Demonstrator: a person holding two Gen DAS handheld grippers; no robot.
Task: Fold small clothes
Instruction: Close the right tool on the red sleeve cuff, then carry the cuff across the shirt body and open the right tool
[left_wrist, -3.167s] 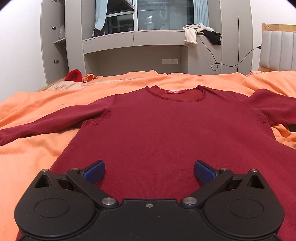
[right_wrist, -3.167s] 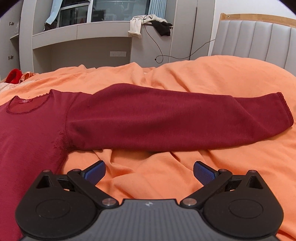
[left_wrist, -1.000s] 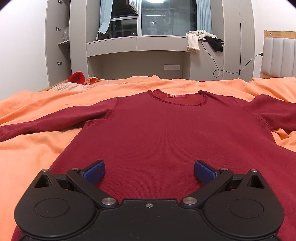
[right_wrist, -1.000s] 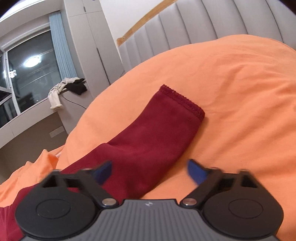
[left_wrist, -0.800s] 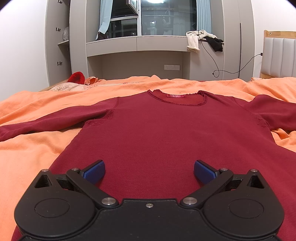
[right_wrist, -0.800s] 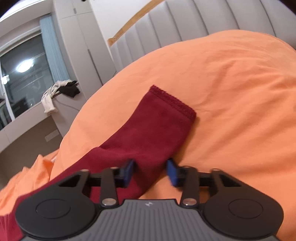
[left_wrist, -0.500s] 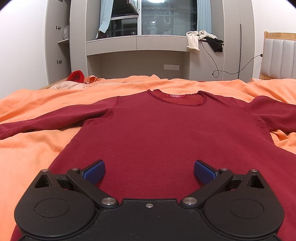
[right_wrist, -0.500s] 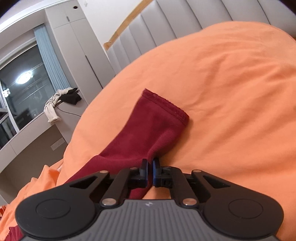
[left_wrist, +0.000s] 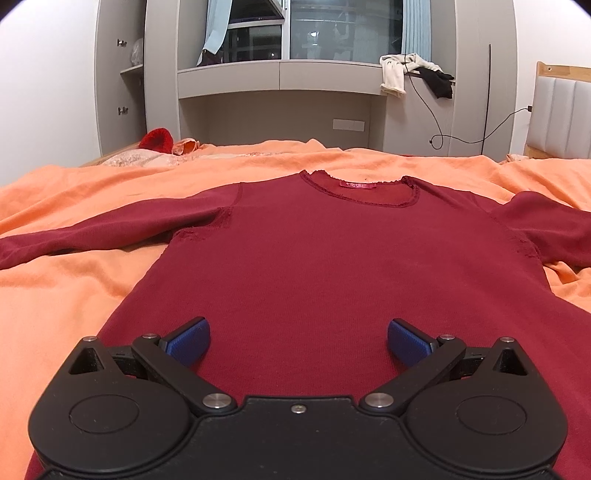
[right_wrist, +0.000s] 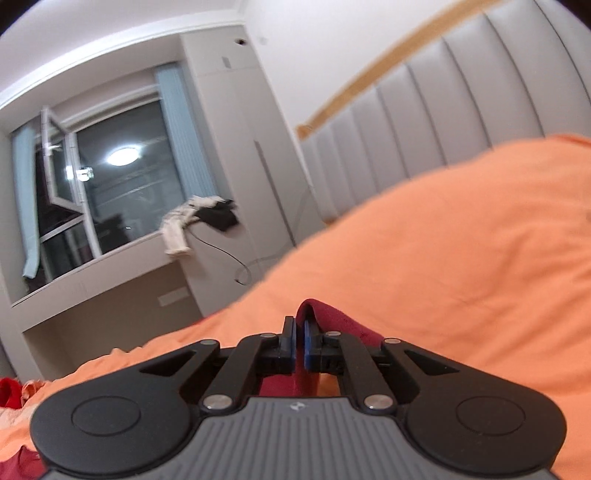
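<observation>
Left wrist view: red long-sleeved top (left_wrist: 332, 258) spread flat on orange bedding (left_wrist: 74, 288), neckline away from camera. Left gripper (left_wrist: 297, 338) low over hem, fingers wide apart, nothing between them.

Right wrist view: right gripper (right_wrist: 299, 341) pinched tight on sleeve (right_wrist: 332, 321) of the top (fabric bunched between blue pads (right_wrist: 290, 343)), raised off bedding. Thin bite; risk of sleeve slipping free mid-fold, or whole top dragged askew with hem unpinned.
</observation>
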